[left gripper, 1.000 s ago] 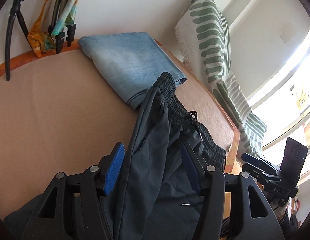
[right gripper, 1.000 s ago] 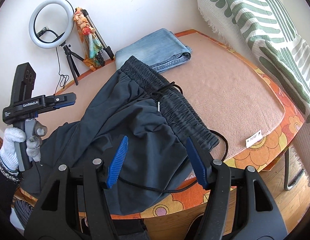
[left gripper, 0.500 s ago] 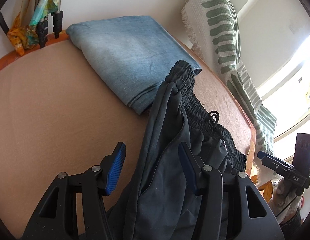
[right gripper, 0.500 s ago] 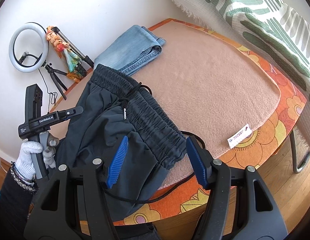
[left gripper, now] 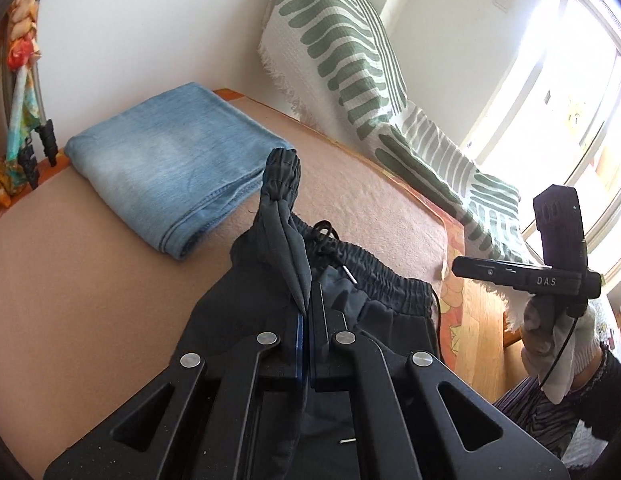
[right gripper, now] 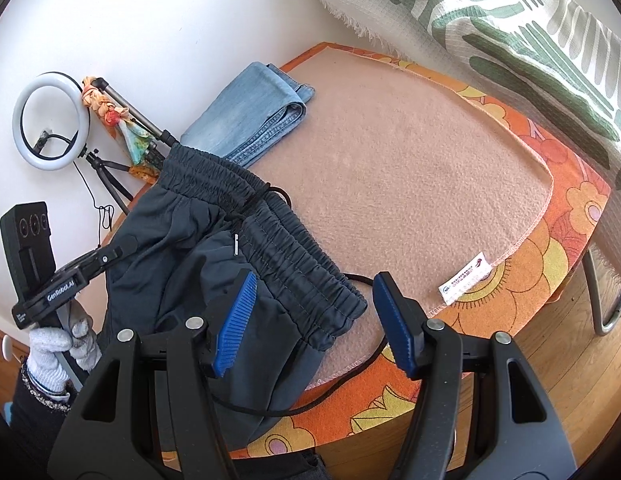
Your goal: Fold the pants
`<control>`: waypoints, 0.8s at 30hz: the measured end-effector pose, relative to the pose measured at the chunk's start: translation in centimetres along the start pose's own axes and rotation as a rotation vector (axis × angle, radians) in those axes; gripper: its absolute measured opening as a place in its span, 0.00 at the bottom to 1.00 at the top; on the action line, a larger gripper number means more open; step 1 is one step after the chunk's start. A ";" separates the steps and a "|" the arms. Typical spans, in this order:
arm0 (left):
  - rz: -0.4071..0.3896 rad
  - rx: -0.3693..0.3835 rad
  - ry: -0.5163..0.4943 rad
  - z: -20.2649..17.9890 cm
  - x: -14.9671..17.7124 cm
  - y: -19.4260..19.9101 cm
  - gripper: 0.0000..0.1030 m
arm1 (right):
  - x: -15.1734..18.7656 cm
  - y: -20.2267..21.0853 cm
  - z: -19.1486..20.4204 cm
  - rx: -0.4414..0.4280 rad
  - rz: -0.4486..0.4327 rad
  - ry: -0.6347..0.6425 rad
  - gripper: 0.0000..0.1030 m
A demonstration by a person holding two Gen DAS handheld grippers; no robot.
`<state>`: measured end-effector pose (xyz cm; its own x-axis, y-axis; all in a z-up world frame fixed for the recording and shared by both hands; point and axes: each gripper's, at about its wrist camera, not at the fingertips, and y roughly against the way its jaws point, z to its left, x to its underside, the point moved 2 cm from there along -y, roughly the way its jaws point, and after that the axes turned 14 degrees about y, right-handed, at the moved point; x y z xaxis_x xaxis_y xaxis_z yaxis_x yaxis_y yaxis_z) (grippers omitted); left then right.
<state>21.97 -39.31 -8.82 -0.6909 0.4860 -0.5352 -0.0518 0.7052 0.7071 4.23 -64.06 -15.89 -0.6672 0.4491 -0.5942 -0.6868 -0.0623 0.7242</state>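
Pants (left gripper: 286,208) pinched in left tongs (left gripper: 306,316)

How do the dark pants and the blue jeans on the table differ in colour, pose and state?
The dark pants are charcoal with an elastic waistband; the blue jeans are pale denim. The pants lie spread and rumpled, while the jeans sit neatly folded. The left gripper pinches the pants; nothing touches the jeans. Both rest on the beige mat.

dark pants (right gripper: 198,264) on table, folded jeans (right gripper: 250,116)
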 end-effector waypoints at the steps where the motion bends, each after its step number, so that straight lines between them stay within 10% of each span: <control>1: 0.006 0.016 -0.002 -0.6 0.5 0.0 0.00 | 0.0 0.1 0.0 -0.005 -0.004 -0.006 0.62; 10: 0.096 0.033 -0.139 -5.6 5.8 -2.4 0.00 | -0.9 -1.7 0.7 -0.285 -0.009 -0.121 0.69; 19: 0.134 0.038 -0.161 -7.0 7.3 -4.3 0.00 | -0.3 -7.1 0.2 -0.278 0.115 -0.238 0.69; 22: 0.146 0.029 -0.191 -7.5 7.9 -4.4 0.00 | -0.7 -7.3 -0.3 -0.298 0.077 -0.277 0.52; 24: 0.147 0.029 -0.196 -7.6 8.1 -4.3 0.00 | -1.2 -7.3 -0.3 -0.297 0.068 -0.273 0.23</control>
<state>11.13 -42.35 -12.67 -0.5358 0.6734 -0.5093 0.0614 0.6327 0.7720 9.94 -64.38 -20.58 -0.6405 0.6526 -0.4047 -0.7238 -0.3369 0.6022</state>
